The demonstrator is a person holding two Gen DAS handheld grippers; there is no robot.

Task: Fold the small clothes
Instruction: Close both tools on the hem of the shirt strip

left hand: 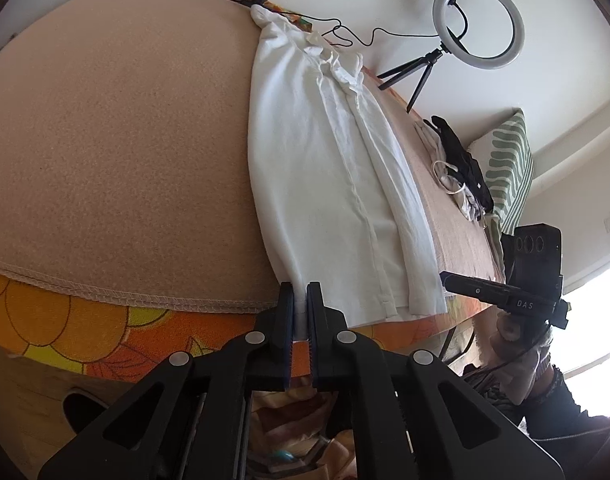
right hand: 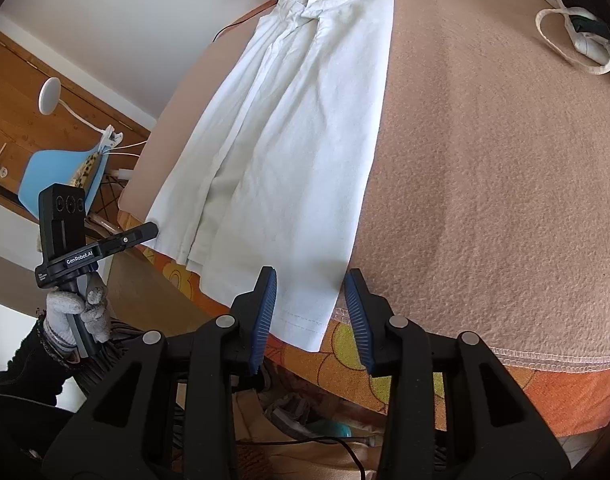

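Left claw [left hand: 301, 300] pinches white shirt [left hand: 325, 168] hem; right claw [right hand: 311, 300] straddles it

A shirt [left hand: 329, 184] lies lengthwise on the blanket [left hand: 117, 152] that covers the surface, collar at the far end, hem over the near edge. The left gripper [left hand: 301, 304] meets one hem corner; the right gripper [right hand: 311, 308] straddles the other. A clothes pile [left hand: 461, 168] sits farther right, a ring light [left hand: 479, 24] behind.

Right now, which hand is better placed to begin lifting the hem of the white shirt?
Left. The left gripper is already shut on the white shirt at its hem, while the right gripper is open around the other corner.
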